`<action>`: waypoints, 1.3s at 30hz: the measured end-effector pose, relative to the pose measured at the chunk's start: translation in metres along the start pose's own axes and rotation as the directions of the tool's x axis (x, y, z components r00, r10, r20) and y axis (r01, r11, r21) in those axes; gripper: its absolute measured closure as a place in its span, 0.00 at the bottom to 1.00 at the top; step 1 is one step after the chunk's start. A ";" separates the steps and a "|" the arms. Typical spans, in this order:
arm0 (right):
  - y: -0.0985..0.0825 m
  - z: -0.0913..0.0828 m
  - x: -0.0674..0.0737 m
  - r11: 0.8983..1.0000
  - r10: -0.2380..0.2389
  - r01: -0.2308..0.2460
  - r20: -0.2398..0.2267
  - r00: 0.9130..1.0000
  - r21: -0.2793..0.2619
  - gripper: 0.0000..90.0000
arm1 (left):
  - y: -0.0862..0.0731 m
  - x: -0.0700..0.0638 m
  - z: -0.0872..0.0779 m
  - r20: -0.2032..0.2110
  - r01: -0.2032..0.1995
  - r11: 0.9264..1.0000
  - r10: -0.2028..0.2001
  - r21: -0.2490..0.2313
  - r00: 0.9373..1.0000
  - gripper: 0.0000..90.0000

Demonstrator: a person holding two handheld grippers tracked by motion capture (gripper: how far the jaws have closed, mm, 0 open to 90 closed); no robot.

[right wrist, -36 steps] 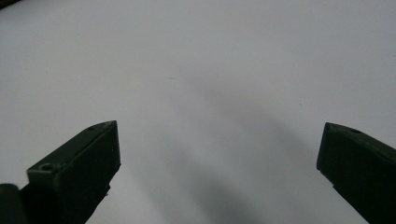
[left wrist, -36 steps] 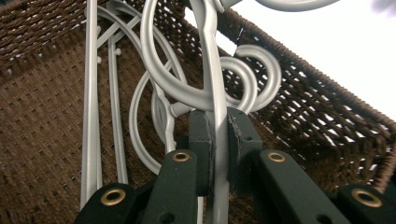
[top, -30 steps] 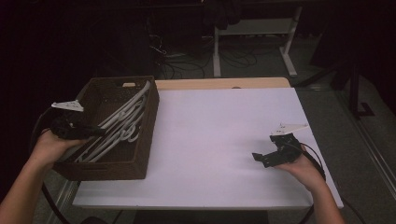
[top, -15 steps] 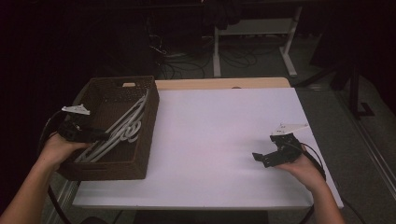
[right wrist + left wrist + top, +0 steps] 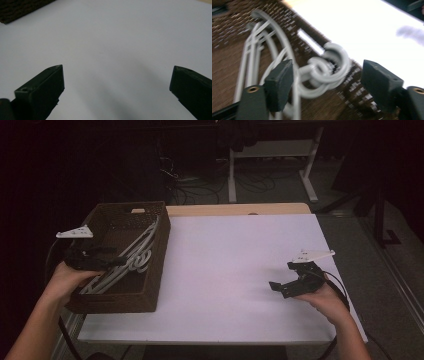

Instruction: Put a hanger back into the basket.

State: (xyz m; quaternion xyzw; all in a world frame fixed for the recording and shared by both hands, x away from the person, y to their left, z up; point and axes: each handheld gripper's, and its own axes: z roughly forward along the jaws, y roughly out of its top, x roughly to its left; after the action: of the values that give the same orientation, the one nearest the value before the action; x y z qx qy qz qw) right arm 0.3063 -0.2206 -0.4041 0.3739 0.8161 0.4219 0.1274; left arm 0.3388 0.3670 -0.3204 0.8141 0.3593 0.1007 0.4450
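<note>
Now the left gripper hangs over the near-left part of the dark brown woven basket, its fingers having just been opening. They stand well apart, and the looped hooks of the pale grey plastic clothes hangers lie in the gap between them, a little beyond the tips, with neither pad pressing on them. The hangers rest inside the basket, their long arms running from its near-left corner up toward its far-right corner. The basket sits at the left edge of the white worktop. Far to the right of the basket, the right gripper hovers low over bare worktop, its fingers spread wide with nothing between them.
</note>
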 end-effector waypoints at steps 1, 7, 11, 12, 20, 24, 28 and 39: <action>0.002 -0.002 0.002 1.000 -0.005 0.005 0.000 1.000 -0.007 0.00 | 0.002 -0.004 0.001 0.009 -0.007 1.000 0.007 -0.009 1.000 0.26; 0.013 -0.010 0.011 0.999 -0.032 0.032 -0.018 0.999 -0.027 0.00 | 0.010 -0.029 0.016 0.087 -0.039 0.998 0.044 -0.058 0.995 0.20; 0.023 -0.015 0.017 0.998 -0.043 0.041 -0.033 0.999 -0.052 0.00 | 0.015 -0.045 0.030 0.129 -0.073 0.995 0.082 -0.071 0.988 0.16; 0.025 -0.017 0.018 0.998 -0.042 0.040 -0.036 0.998 -0.058 0.00 | 0.015 -0.048 0.033 0.134 -0.082 0.994 0.091 -0.070 0.987 0.15; 0.042 -0.027 0.023 0.993 -0.056 0.051 -0.051 0.997 -0.105 0.00 | 0.015 -0.060 0.052 0.176 -0.102 0.991 0.115 -0.084 0.978 0.06; 0.048 -0.030 0.024 0.991 -0.064 0.057 -0.051 0.997 -0.123 0.00 | 0.013 -0.062 0.057 0.182 -0.100 0.992 0.113 -0.080 0.977 0.02; 0.051 -0.031 0.025 0.989 -0.069 0.061 -0.052 0.996 -0.133 0.00 | 0.012 -0.062 0.059 0.183 -0.098 0.992 0.110 -0.077 0.977 0.00; 0.050 -0.028 0.024 0.989 -0.073 0.065 -0.057 0.996 -0.131 0.00 | 0.006 -0.061 0.061 0.193 -0.093 0.992 0.108 -0.085 0.975 0.00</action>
State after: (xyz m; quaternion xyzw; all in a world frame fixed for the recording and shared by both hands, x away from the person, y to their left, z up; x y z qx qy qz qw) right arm 0.3000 -0.2021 -0.3451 0.3231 0.8031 0.4805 0.1408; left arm 0.3276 0.2842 -0.3417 0.8198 0.2676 0.0554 0.5032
